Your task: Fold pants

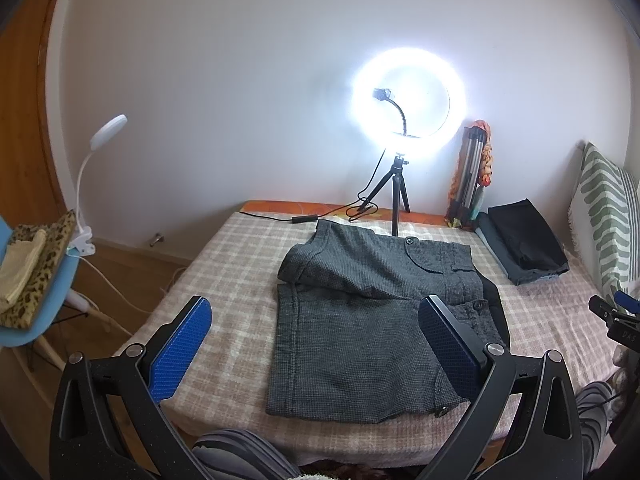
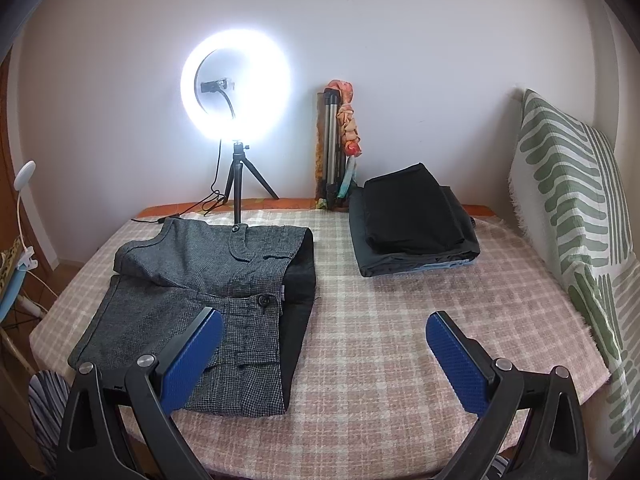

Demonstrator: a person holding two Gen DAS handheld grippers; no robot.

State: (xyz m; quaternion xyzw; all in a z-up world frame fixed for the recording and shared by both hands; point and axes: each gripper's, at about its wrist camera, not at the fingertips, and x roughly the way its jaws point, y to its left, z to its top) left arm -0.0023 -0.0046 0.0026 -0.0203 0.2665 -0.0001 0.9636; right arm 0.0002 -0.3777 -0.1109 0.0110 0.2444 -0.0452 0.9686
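Grey tweed pants (image 1: pixel 372 320) lie folded over on the checked bedspread (image 1: pixel 236 264), waist end to the right with dark lining showing. They also show in the right wrist view (image 2: pixel 200 288). My left gripper (image 1: pixel 316 320) is open and empty, held above the pants' near part. My right gripper (image 2: pixel 324 332) is open and empty, over the bedspread (image 2: pixel 400 320) just right of the pants; its left finger (image 2: pixel 192 356) overlaps the waist end. A part of the right gripper (image 1: pixel 616 312) shows at the left wrist view's right edge.
A lit ring light on a tripod (image 2: pixel 236 80) stands at the bed's far edge with a cable. A stack of folded dark clothes (image 2: pixel 412 220) lies at the back right. A striped pillow (image 2: pixel 572 200) leans at right. A blue chair (image 1: pixel 36 280) with a clip lamp stands left.
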